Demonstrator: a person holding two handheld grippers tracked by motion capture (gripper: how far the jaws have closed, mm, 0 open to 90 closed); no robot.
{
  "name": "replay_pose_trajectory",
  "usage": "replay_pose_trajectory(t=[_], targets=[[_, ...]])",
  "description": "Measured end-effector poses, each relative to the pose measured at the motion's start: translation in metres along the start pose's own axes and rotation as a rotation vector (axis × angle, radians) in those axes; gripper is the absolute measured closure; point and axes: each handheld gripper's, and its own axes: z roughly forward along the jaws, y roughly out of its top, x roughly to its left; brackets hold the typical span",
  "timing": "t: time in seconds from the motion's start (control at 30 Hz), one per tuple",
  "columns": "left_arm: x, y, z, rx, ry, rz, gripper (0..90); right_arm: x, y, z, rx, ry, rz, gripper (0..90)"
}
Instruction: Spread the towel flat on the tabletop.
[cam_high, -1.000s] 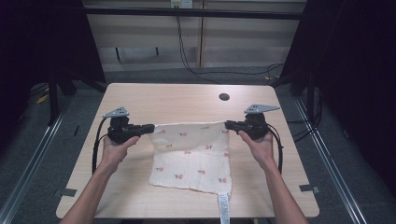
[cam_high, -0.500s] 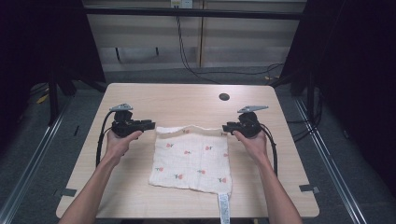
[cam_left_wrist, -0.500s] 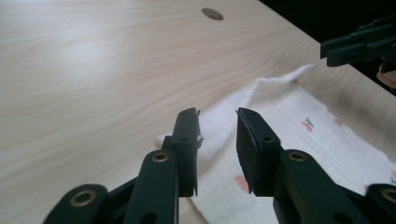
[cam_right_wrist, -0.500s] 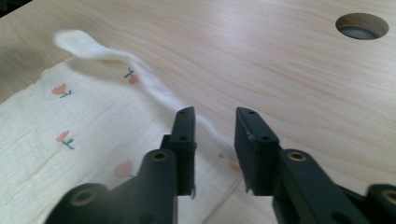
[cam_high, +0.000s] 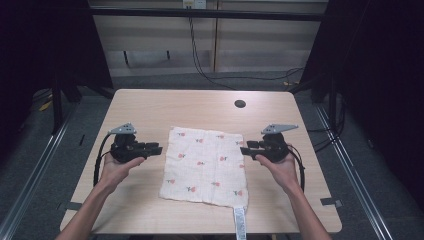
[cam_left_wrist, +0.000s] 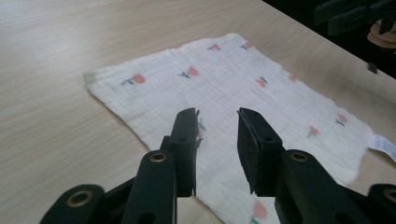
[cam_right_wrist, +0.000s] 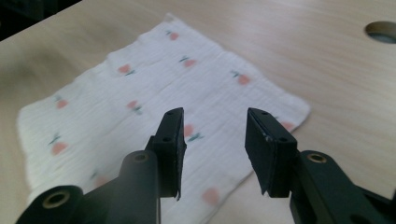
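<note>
A white cloth (cam_high: 206, 165) printed with small red flowers lies flat in the middle of the wooden table (cam_high: 150, 110). My left gripper (cam_high: 156, 149) hovers just off the cloth's left edge, pointing at it. My right gripper (cam_high: 244, 149) sits at the cloth's right edge, pointing inward. Both have just been opening and hold nothing between their pads. In the left gripper view the open left gripper (cam_left_wrist: 217, 122) stands over the cloth (cam_left_wrist: 243, 79). In the right gripper view the open right gripper (cam_right_wrist: 215, 123) stands above the cloth (cam_right_wrist: 140, 93).
A white label strip (cam_high: 240, 222) hangs from the cloth's near edge over the table front. A round hole (cam_high: 240, 104) is in the table's far right part. Dark floor and metal rails surround the table.
A second ago both grippers held the cloth's far corners, stretched between them. They have since let go and drawn apart and nearer the person. The cloth now lies flat.
</note>
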Motion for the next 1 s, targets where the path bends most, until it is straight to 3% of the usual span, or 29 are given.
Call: replay_pose_trajectory(t=[0.07,0.1,0.2,0.27,0.4,0.47,0.6,0.7,0.77,0.87,0.93,1.0], targets=[[-0.003,-0.001,-0.002,0.000,-0.017,0.003,67.7,0.005,-0.005,-0.003,0.006,0.016,-0.008,59.6],[-0.009,-0.005,-0.007,-0.011,-0.041,0.006,68.3,0.015,-0.014,-0.008,0.032,0.019,-0.033,59.9],[-0.020,-0.012,-0.010,0.002,-0.040,0.018,69.6,0.030,-0.028,-0.015,0.056,0.043,-0.044,61.5],[-0.029,-0.016,-0.013,0.016,-0.004,0.042,70.6,0.040,-0.036,-0.019,0.075,0.055,-0.049,62.4],[-0.039,-0.025,-0.018,0.003,-0.039,0.032,71.7,0.060,-0.054,-0.027,0.077,0.075,-0.070,64.1],[-0.045,-0.037,-0.018,0.040,-0.045,0.050,71.6,0.067,-0.062,-0.026,0.097,0.075,-0.081,64.9],[-0.044,-0.051,-0.014,0.062,-0.043,0.040,71.3,0.069,-0.073,-0.020,0.119,0.078,-0.079,65.4],[-0.036,-0.061,-0.009,0.090,-0.070,-0.013,69.5,0.062,-0.083,-0.011,0.149,0.078,-0.064,61.0],[-0.036,-0.064,-0.007,0.104,-0.060,-0.007,68.4,0.059,-0.086,-0.009,0.147,0.086,-0.048,59.6],[-0.036,-0.064,-0.005,0.103,-0.068,-0.009,67.2,0.059,-0.088,-0.008,0.149,0.089,-0.065,59.5],[-0.036,-0.064,0.004,0.113,-0.073,0.001,67.4,0.064,-0.092,-0.004,0.190,0.092,-0.101,58.1],[-0.035,-0.063,0.009,0.128,-0.077,0.011,68.6,0.066,-0.093,0.000,0.193,0.086,-0.121,54.5]])
